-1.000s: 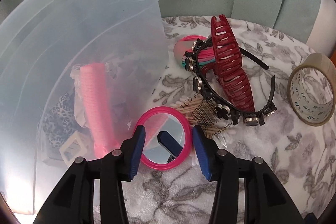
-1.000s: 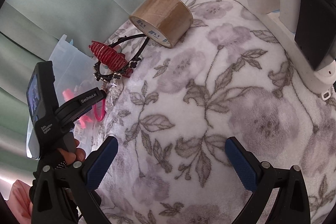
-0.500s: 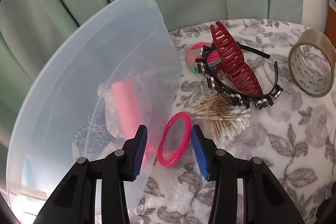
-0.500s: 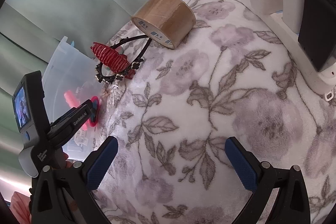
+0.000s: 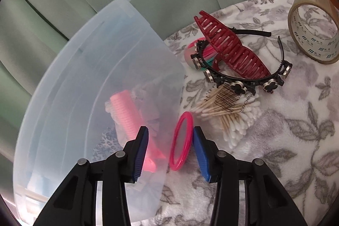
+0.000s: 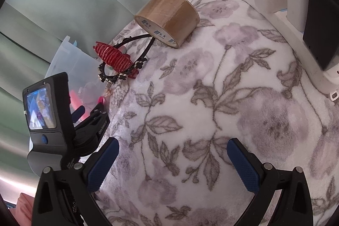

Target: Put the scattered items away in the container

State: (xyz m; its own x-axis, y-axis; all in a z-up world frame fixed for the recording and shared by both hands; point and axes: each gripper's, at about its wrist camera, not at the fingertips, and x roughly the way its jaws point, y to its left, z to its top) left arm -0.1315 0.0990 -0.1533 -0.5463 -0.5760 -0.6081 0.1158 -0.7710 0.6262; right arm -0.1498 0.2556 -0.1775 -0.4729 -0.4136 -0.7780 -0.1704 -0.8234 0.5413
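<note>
Standing edge-on, pink mirror [image 5: 181, 141] leans against container [image 5: 89, 69].

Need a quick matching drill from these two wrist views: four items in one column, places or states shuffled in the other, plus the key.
1. pink mirror
2. pink comb
3. tape roll
4. right gripper

A. inside the clear container
B. open over bare blanket
C. tipped on edge between the left gripper pads
D. on its side beside the black headband

Pairs: 1-C, 2-A, 3-D, 4-B

Pink mirror [image 5: 181, 141], dark-red hair clip [image 5: 231, 50], grey-floral blanket [image 5: 296, 141], seemingly leopard-print cloth [image 5: 107, 141].
</note>
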